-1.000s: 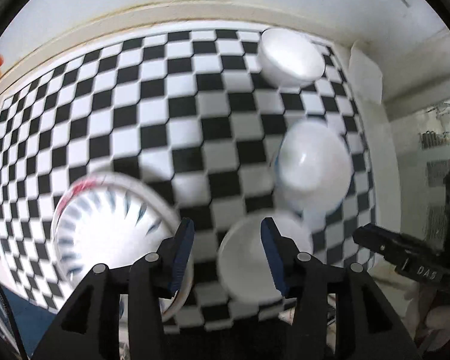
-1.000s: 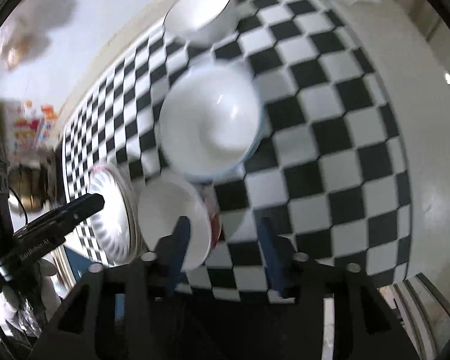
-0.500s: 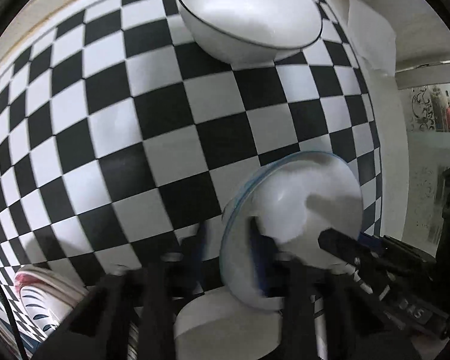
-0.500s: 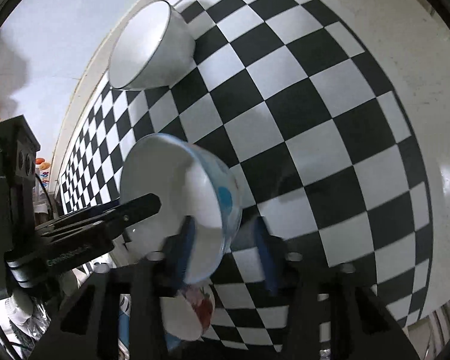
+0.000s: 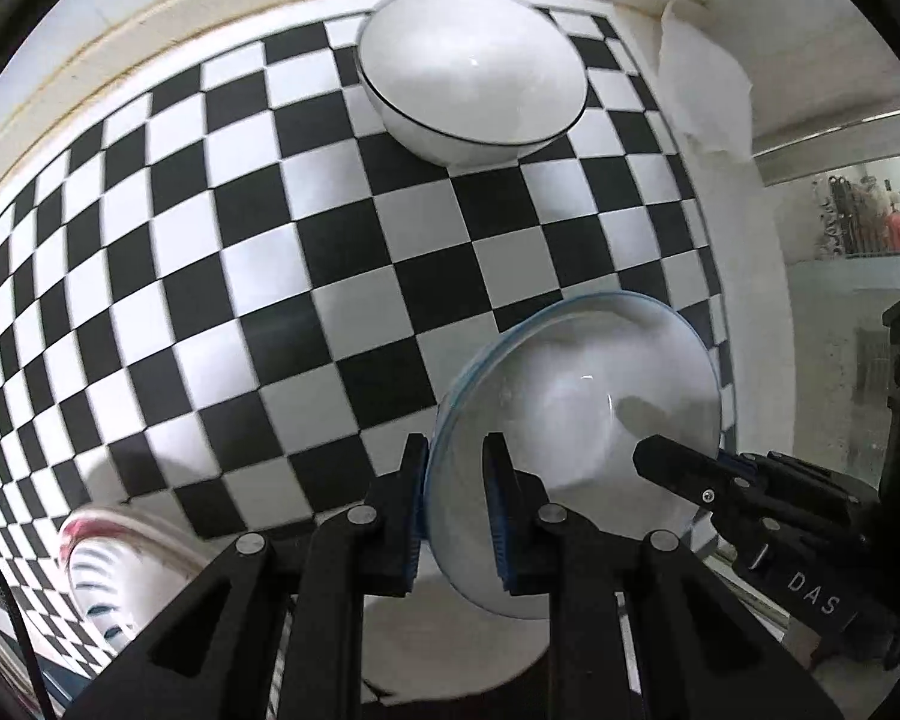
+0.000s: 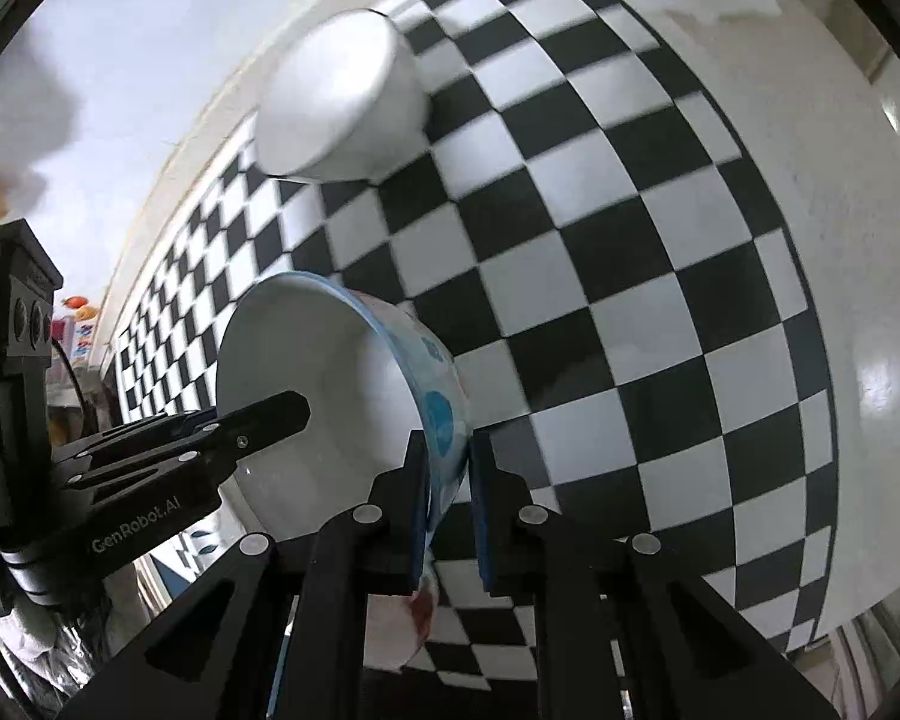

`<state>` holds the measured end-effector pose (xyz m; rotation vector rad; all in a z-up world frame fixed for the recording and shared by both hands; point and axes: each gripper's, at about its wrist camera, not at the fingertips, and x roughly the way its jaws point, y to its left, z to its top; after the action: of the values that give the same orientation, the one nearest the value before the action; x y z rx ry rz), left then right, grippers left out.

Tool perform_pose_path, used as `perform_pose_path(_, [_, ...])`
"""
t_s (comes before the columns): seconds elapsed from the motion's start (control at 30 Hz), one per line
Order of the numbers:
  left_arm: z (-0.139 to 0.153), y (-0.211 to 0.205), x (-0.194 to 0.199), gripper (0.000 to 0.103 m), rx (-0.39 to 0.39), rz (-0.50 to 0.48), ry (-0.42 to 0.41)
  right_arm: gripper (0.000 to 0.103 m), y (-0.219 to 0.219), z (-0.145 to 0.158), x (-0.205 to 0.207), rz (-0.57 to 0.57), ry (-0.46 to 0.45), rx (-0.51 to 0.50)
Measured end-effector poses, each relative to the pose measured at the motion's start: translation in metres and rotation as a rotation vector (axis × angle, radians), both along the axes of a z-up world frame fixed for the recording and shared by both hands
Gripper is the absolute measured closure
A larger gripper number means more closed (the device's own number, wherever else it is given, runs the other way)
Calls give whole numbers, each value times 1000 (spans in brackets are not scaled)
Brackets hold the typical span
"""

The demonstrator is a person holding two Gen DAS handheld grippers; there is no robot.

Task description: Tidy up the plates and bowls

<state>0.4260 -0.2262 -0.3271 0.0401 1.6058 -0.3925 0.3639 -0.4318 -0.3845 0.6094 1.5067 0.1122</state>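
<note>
Both grippers hold one white bowl with a blue rim above the checkered tablecloth. My left gripper is shut on its near rim, one jaw inside and one outside. My right gripper is shut on the opposite rim; the bowl shows blue spots on its outer wall. Each gripper shows in the other's view. A second white bowl with a thin dark rim sits at the far edge of the cloth; it also shows in the right wrist view.
A plate with blue radial strokes and a red mark lies at the near left. A small white dish lies under the held bowl. White paper hangs at the far right corner. The cloth ends at a white counter edge.
Both grippers have closed on the blue-rimmed bowl's rim and lifted it off the cloth, tilting it. One second ago both were open above the dishes.
</note>
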Motion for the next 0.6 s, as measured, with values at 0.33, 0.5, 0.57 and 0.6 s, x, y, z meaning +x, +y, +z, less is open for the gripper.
perform_pose_path(0.33, [64,34,-33,87,-11,-8,-99,89,35,71,-23,93,-76,-11])
perform_pose_path(0.5, [77,52,-48,87,-6,-12,-114,89,52,89,-38,124,-92,-2])
perform_pose_path(0.57, [80,57,-55,87,3,-20,-127,89,58,92,-45,132,-94,4])
perform_pose_path(0.6, [81,59,-58,87,4,-21,-131,89,59,93,-49,135,-93,6])
